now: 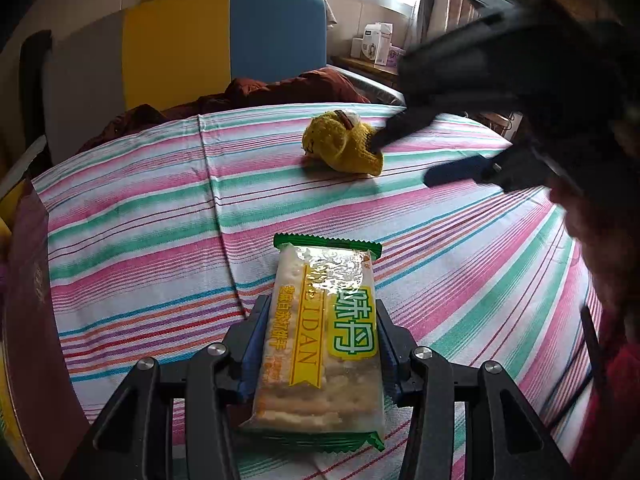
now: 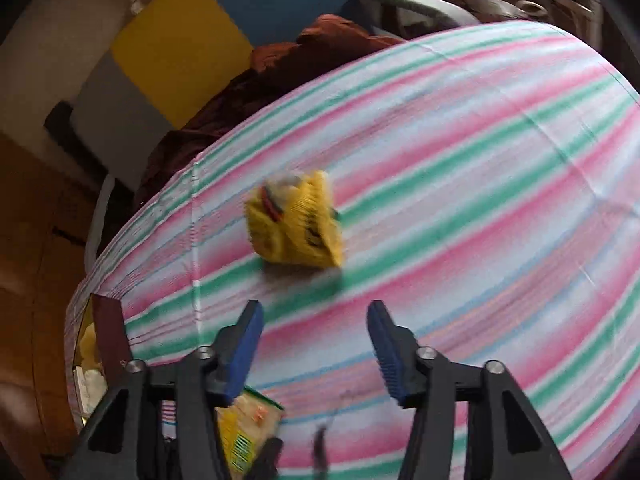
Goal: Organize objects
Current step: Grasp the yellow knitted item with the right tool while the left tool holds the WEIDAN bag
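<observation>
A clear packet of crackers (image 1: 320, 344) with green ends and yellow print sits lengthwise in my left gripper (image 1: 320, 306), whose blue pads press on both of its sides just above the striped cloth (image 1: 140, 220). Farther back a yellow knitted soft toy (image 1: 340, 146) lies on the cloth. My right gripper (image 1: 400, 162) reaches in from the right, one fingertip at the toy's right edge. In the right wrist view the right gripper (image 2: 314, 308) stands open with nothing between its blue pads (image 2: 248, 340). The blurred toy (image 2: 296, 220) lies just beyond the tips. The cracker packet (image 2: 244, 424) shows at the lower left.
A dark red box (image 1: 28, 300) stands at the cloth's left edge, also the dark red box (image 2: 110, 332). Maroon bedding (image 1: 280, 88) is heaped behind, before a grey, yellow and blue panel (image 1: 180, 48). Small cartons (image 1: 376, 44) stand on a side table. A red sleeve (image 1: 616, 400) fills the right.
</observation>
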